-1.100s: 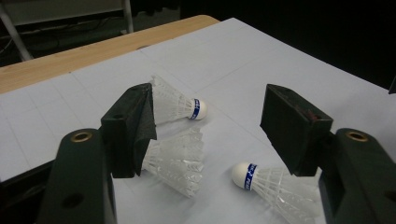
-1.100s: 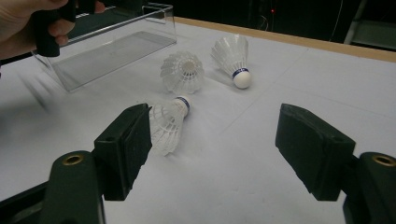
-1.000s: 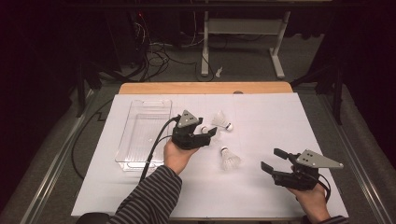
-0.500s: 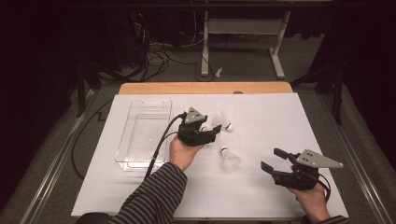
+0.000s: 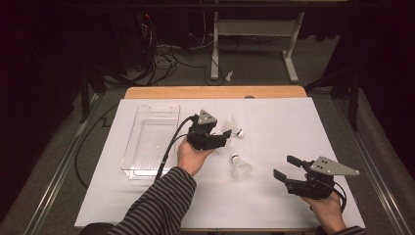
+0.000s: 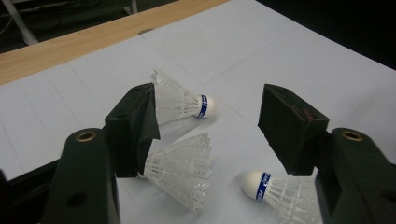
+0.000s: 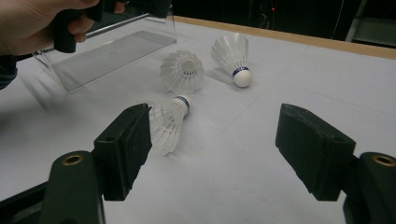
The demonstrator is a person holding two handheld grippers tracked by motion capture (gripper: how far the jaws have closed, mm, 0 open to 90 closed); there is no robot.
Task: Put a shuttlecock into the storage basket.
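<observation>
Three white shuttlecocks with blue-banded cork tips lie on the white sheet. My left gripper is open just above two of them: one shuttlecock lies beyond its left jaw and another lies below it. The third shuttlecock lies nearer the person. My right gripper rests open at the front right. It faces that nearest shuttlecock, with the other two farther off. Nothing is held in either gripper.
A clear plastic tray lies on the left of the white sheet, beside the left hand. A wooden table edge runs along the far side. Cables and a stand are on the floor beyond.
My left gripper has edged forward and right, closer over the two far shuttlecocks. The right gripper and the shuttlecocks have stayed where they were.
</observation>
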